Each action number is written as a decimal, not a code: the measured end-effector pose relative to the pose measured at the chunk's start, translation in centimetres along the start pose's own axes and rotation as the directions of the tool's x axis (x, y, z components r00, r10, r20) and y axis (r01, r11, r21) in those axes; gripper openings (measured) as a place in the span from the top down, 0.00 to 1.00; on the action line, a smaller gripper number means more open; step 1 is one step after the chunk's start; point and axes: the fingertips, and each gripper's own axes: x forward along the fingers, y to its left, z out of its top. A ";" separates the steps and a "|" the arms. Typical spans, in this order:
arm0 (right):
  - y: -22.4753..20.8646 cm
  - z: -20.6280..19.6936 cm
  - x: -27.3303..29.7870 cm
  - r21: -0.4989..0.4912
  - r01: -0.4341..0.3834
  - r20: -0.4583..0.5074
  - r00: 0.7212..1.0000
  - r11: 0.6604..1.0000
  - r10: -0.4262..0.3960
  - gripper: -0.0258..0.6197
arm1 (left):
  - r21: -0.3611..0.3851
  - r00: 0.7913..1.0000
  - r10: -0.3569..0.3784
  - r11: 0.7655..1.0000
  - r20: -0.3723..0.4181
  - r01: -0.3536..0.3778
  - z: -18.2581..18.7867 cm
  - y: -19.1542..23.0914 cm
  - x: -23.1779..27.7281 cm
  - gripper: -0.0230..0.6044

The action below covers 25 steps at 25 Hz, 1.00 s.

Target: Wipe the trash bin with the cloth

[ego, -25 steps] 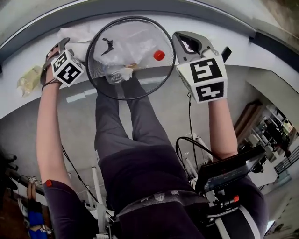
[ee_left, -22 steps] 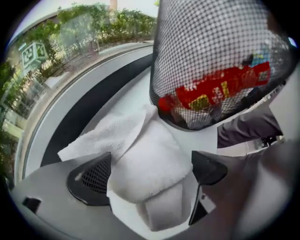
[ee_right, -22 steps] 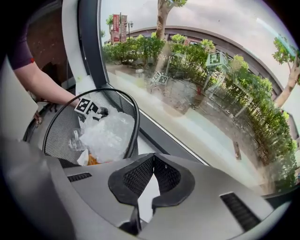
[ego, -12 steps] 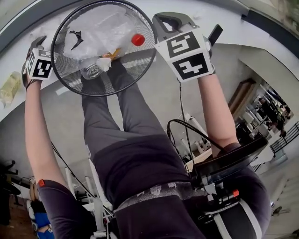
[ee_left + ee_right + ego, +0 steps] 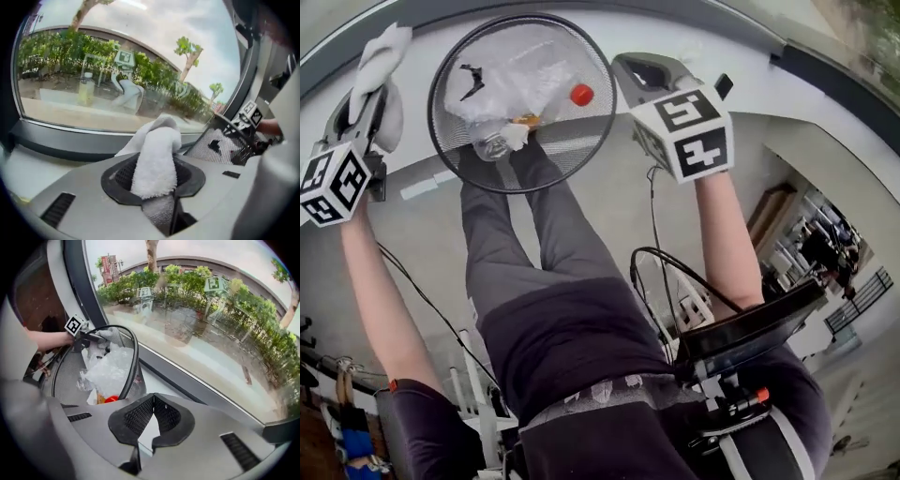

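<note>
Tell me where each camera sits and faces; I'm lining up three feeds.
Head view: on the person's head, looking steeply down at the trash bin; shows arms, legs, left claw, right claw.
Left gripper view: on the left claw, looking along jaws that have just closed on the cloth, toward the window; right hand at right.
Right gripper view: on the right claw, jaws shut, empty, facing trash bin and window; left forearm shows.
Shared: all three show the trash bin.

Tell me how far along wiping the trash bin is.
Done: the left gripper has just been closing its jaws on the white cloth, which is now clamped. In hand: the cloth is raised beside the trash bin, not touching it. Left: all the wiping; the right gripper is shut, empty, near the rim.
</note>
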 end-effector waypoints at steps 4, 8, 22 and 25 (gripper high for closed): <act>-0.7 -0.8 -3.2 0.127 -0.015 0.005 1.000 0.992 0.015 0.96 | 0.009 0.974 -0.185 0.983 0.132 0.185 3.0 -4.3 0.6 0.76; -0.3 1.4 -3.2 0.185 -0.087 0.049 0.996 0.979 0.080 0.96 | 0.028 0.952 -0.281 0.960 0.118 0.280 3.0 -6.2 1.2 0.76; 2.2 3.5 -5.1 0.099 -0.217 0.057 0.975 0.971 0.213 0.81 | 0.006 0.831 -0.555 0.832 -0.033 0.555 -4.5 -13.8 -1.1 0.76; 1.4 2.9 -4.2 0.025 -0.118 0.011 0.993 0.993 0.117 0.81 | 0.006 0.817 -0.575 0.818 -0.037 0.576 -5.4 -15.1 -2.5 0.76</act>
